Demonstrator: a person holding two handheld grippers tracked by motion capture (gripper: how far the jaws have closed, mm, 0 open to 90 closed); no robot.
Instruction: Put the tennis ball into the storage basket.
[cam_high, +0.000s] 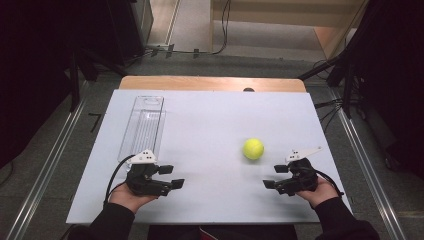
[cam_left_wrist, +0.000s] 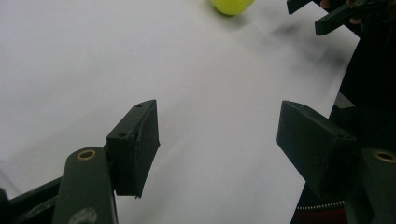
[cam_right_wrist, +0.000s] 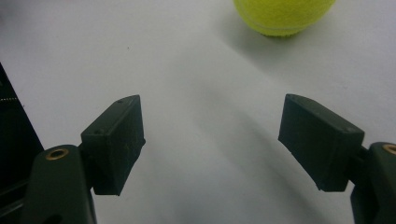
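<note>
High view: white table (cam_high: 210, 130) is lying w/ clear tray (cam_high: 142, 125) far left; tennis ball (cam_high: 253, 148) is sitting right of centre, just ahead-left of right gripper (cam_high: 275, 176), well apart from left gripper (cam_high: 171, 176); both are gaping, holding nothing; right hand's nearer

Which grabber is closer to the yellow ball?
The right gripper is closer. The yellow ball lies just ahead of it on the white table, while the left gripper sits far across by the clear tray.
</note>
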